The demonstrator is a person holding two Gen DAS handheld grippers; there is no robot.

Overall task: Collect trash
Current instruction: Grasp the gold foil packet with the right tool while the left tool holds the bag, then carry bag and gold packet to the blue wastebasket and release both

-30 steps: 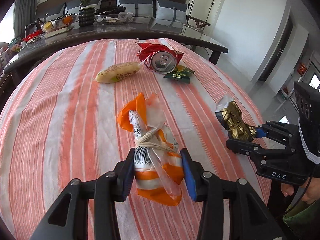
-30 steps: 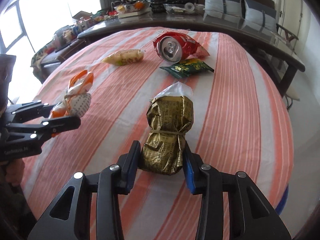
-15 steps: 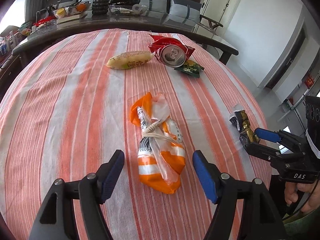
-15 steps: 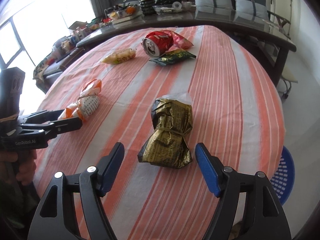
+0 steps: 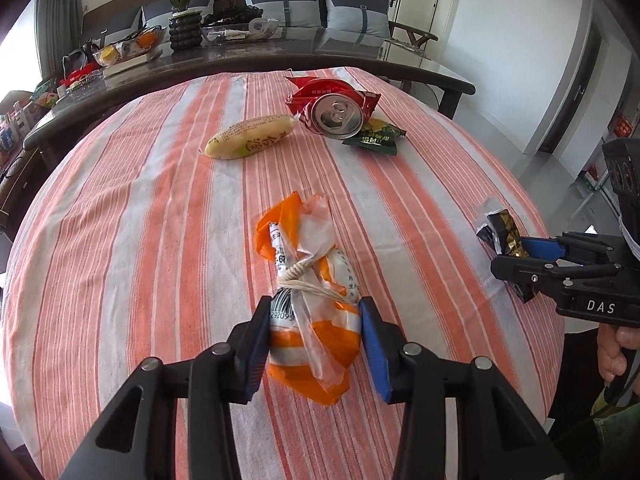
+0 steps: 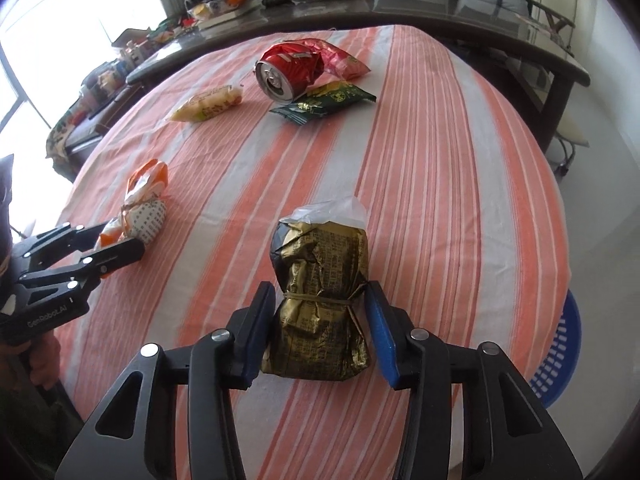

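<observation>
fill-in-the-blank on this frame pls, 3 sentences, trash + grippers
1. The left hand-held gripper is closing around the ____-and-white tied packet.
2. The right hand-held gripper is closing around the ____ foil packet.
3. The crushed red can lies beside a ____ snack packet.

Missing words: orange; gold; green

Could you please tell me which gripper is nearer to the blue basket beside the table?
Right. The right gripper, closing around the gold packet, works at the table edge just above the blue basket; the left gripper is across the table, at the orange packet.
</observation>
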